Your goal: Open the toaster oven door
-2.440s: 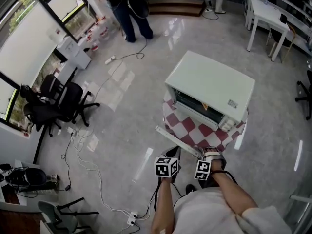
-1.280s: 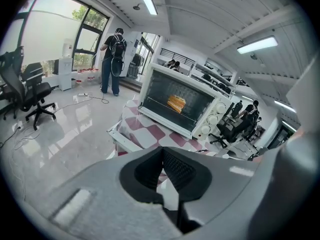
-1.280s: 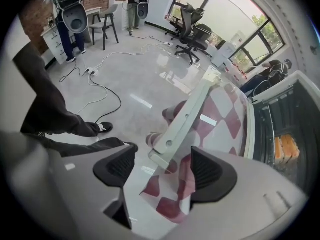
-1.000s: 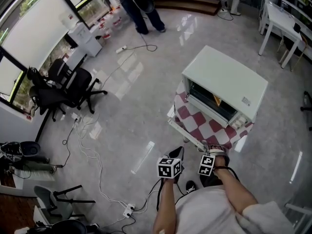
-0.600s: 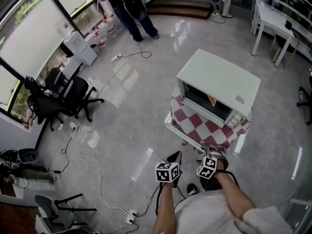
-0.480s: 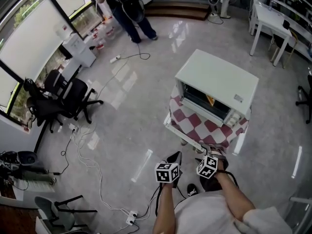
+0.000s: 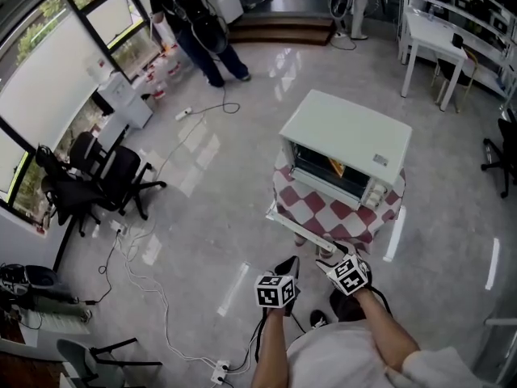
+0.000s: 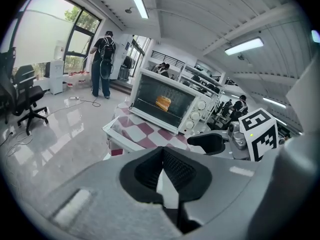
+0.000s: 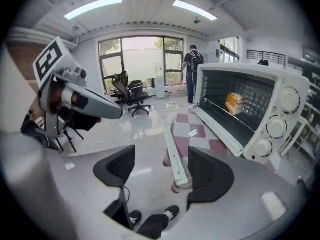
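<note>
— How are the arms held?
— Both forearms (image 7: 271,347) reach forward side by side. The left gripper (image 8: 161,156) is pinched together, empty; the right gripper (image 9: 160,170) gapes wide on nothing.
— And the door?
— The toaster oven door (image 9: 175,156) lies folded down just ahead of the right gripper, with the toaster oven (image 7: 343,148) beyond.

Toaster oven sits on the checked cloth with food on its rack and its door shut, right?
No: the door is open, folded down flat before the toaster oven, as the right gripper view shows. The checked cloth and food are right.
</note>
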Available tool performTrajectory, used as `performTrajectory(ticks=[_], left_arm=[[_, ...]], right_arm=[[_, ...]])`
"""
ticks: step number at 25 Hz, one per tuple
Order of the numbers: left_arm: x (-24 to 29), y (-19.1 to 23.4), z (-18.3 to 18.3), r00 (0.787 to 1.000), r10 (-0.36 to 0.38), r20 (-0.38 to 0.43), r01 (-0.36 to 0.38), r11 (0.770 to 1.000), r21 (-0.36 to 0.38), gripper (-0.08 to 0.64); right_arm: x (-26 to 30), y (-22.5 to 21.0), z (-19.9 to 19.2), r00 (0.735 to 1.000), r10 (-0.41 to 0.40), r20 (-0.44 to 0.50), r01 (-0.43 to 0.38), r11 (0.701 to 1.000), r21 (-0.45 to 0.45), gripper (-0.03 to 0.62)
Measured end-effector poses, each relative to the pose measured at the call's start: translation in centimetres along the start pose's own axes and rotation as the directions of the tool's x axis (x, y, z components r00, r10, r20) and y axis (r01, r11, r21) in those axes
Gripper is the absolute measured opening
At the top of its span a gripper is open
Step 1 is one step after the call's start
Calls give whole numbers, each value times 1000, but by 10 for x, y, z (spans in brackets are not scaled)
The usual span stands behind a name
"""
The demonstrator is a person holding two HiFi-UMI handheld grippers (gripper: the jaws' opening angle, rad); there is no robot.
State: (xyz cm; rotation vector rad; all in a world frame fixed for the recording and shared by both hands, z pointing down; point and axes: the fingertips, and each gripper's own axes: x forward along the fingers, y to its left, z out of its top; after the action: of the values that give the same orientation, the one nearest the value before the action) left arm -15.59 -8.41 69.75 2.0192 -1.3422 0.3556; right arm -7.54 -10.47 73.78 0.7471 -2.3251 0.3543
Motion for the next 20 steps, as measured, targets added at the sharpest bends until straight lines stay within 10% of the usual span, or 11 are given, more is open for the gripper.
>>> performTrajectory(ticks=[8,20], left_arm=[[-2,-14,-7,1000,-10,20,10,999,32,3],[-14,-48,-19,998,-48,40,45,996,71,3]], right_arm=[[-31,-21,14,977,-111,180,75,978,194,304],[-68,-19,-4,960,-186,210,130,958,255,250]])
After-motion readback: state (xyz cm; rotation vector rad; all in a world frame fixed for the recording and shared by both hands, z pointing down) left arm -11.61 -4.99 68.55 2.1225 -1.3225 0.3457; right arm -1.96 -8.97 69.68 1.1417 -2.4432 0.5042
